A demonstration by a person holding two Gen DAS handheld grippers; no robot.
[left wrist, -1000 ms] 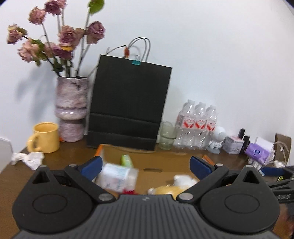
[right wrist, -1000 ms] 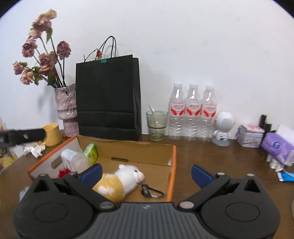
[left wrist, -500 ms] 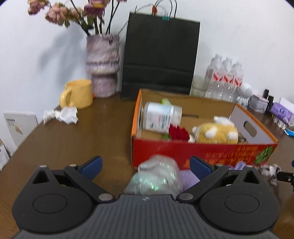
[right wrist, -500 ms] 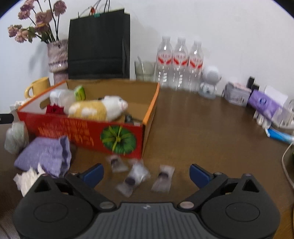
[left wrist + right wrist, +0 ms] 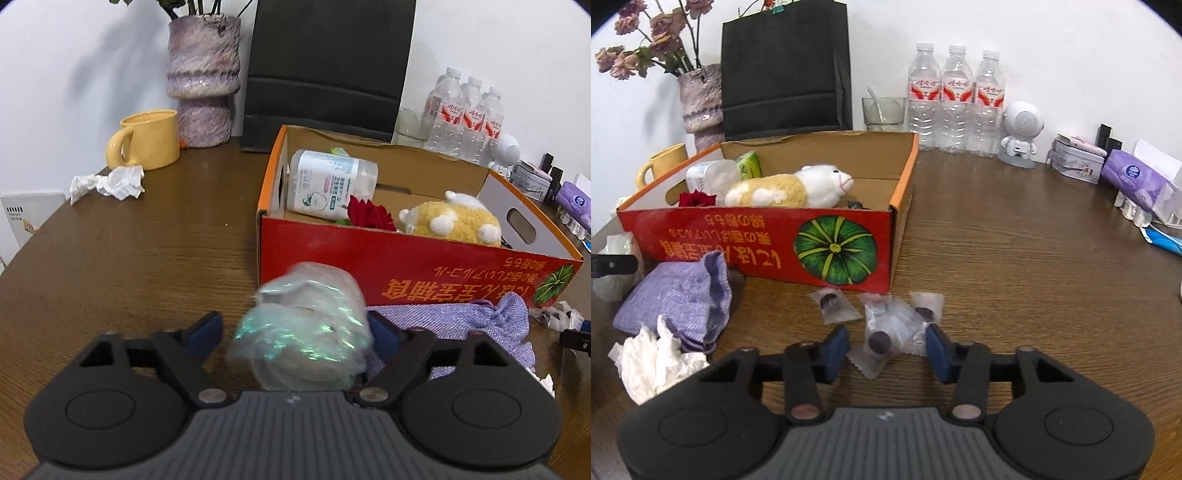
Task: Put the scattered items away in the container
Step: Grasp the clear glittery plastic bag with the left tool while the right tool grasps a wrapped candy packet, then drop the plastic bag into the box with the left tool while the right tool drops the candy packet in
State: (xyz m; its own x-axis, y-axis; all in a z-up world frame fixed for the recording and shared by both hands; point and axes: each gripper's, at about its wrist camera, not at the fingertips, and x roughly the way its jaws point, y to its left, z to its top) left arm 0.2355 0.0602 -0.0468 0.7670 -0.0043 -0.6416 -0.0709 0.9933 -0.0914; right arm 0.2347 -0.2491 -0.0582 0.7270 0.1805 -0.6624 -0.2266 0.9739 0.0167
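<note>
A red cardboard box (image 5: 406, 258) (image 5: 738, 240) with an orange rim holds a white bottle (image 5: 332, 182), a red rose (image 5: 369, 216) and a yellow-white plush toy (image 5: 786, 188). In front of it my left gripper (image 5: 295, 328) straddles a crumpled iridescent plastic bundle (image 5: 303, 325). Its jaws are closing, and a gap still shows at the left pad. My right gripper (image 5: 886, 349) is low over several clear-wrapped dark candies (image 5: 881, 330). Its jaws are closing around the middle one and do not press it. A purple cloth (image 5: 679, 295) and a white tissue (image 5: 653, 362) lie by the box.
Along the back wall stand a yellow mug (image 5: 147, 138), a vase (image 5: 203, 74), a black paper bag (image 5: 783, 70), a glass (image 5: 882, 112), three water bottles (image 5: 956, 99) and a white robot figure (image 5: 1021, 133). A tin (image 5: 1075, 162) and a purple tissue pack (image 5: 1137, 179) sit at the right. Another crumpled tissue (image 5: 110, 182) lies near the mug.
Both grippers have dropped from above the box to the table in front of it and tilted down. Their jaws have narrowed, the left around the plastic bundle, the right around the candies.
</note>
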